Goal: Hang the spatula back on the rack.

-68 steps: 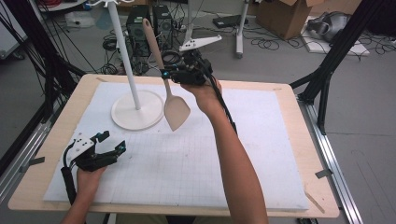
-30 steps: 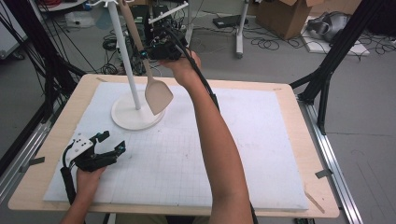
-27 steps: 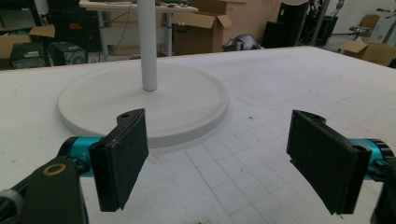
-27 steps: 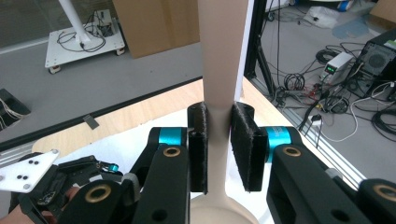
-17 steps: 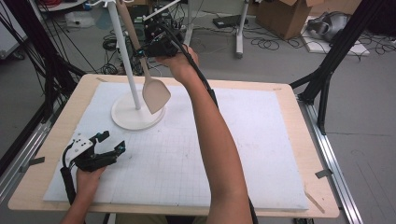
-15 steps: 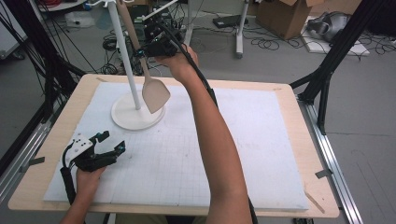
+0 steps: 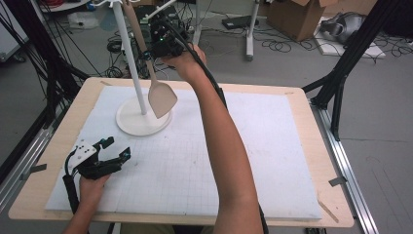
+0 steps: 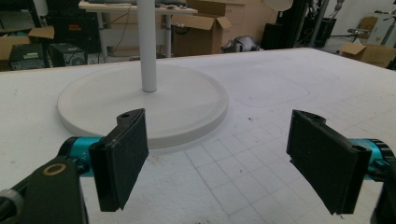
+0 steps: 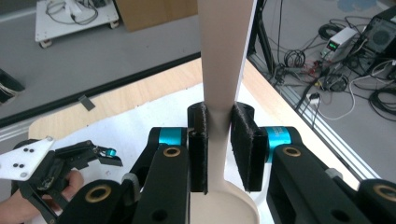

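The right gripper (image 7: 155, 48) is raised above the far left part of the worktop (image 7: 292, 105), close beside the white pole (image 7: 130, 53) of a stand, and its jaws pinch the handle of a pale wooden spatula (image 7: 160, 97). In the right gripper view the two black pads (image 9: 198, 147) press on either side of the spatula's (image 9: 219, 60) narrow neck, the handle running up and away from the camera and the wider blade starting just below the jaws. From the high view the spatula hangs tilted, its blade lowest, above the right-hand rim of the stand's round white base (image 7: 127, 119), which sits on the white gridded mat (image 7: 204, 165) near the far left corner. The left gripper (image 7: 114, 151) rests low near the near left corner of the mat, held in the left hand (image 7: 91, 187), its jaws spread wide with nothing between them; in the left gripper view they face the round base (image 8: 187, 100) and the foot of the pole (image 8: 148, 46).
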Tool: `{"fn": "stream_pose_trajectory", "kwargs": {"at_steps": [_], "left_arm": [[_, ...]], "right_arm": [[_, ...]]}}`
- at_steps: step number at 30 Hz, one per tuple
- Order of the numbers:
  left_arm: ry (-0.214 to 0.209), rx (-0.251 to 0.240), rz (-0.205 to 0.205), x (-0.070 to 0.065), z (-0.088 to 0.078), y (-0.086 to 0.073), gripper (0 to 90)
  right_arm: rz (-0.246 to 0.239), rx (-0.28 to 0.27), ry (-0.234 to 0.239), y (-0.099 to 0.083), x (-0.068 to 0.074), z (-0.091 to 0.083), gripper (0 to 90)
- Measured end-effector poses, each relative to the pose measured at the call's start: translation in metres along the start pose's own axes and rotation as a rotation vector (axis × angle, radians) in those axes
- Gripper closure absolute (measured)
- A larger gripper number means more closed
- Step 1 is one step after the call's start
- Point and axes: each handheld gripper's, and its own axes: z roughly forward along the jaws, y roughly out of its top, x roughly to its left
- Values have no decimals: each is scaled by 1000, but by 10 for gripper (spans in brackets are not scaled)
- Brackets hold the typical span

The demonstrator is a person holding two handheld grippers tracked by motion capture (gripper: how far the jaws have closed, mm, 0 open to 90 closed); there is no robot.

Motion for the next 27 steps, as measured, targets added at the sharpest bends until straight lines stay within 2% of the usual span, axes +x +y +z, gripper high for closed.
{"fn": "stream_pose_trajectory", "kwargs": {"at_steps": [10, 13, 27], "left_arm": [[-6, -4, -2, 0, -1, 0, 209], [-5, -5, -1, 0, -1, 0, 209], [-3, -7, 2, 1, -1, 0, 209]], "right_arm": [[3, 55, 0, 6, -2, 4, 768], [9, 56, 8, 7, -2, 6, 768], [3, 75, -19, 14, -2, 15, 766]]}}
